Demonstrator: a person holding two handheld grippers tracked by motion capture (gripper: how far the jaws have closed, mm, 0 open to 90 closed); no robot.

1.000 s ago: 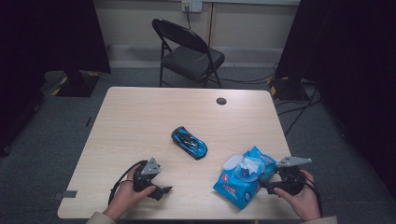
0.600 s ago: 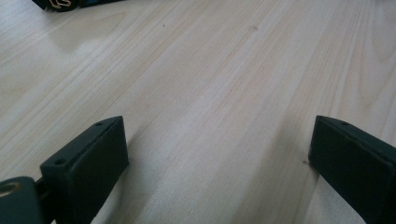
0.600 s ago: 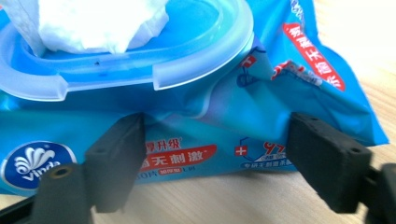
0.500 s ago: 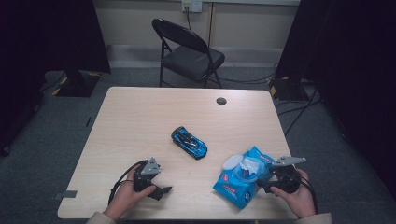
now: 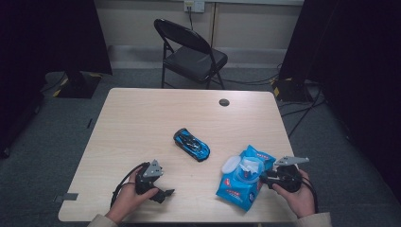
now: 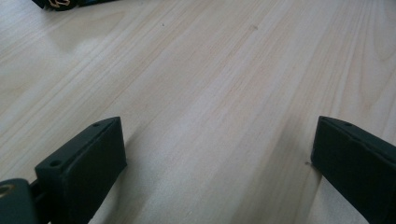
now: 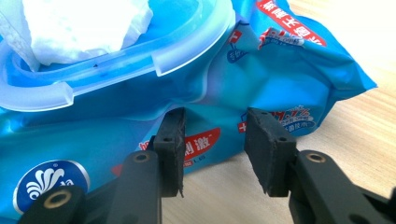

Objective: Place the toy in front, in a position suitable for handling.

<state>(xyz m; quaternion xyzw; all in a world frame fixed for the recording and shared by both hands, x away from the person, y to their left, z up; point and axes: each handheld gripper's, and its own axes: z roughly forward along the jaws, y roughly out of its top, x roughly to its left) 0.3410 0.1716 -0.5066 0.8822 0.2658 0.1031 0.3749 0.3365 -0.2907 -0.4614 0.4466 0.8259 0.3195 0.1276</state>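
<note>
A blue pack of wet wipes [image 5: 235, 191] lies at the table's front right, its round lid [image 5: 231, 165] flipped open and a white wipe [image 5: 249, 166] sticking up. My right gripper [image 5: 262, 178] is at the pack's right edge. In the right gripper view the pack [image 7: 280, 70] and the wipe [image 7: 84, 23] are close ahead, and the gripper [image 7: 215, 140] is open, its jaws a narrow gap apart right against the pack's side. A blue toy car [image 5: 191, 144] sits mid-table. My left gripper [image 5: 163, 194] rests at the front left, open wide [image 6: 217, 154] over bare wood, with the car's edge [image 6: 51, 3] far off.
The light wooden table [image 5: 142, 118] has a dark cable hole [image 5: 224, 102] near its far edge. A black folding chair [image 5: 189, 52] stands behind the table. Cables trail from both grippers near the front edge.
My right gripper has slid a little left, up against the wipes pack. The left gripper, the car and the pack have stayed put.
</note>
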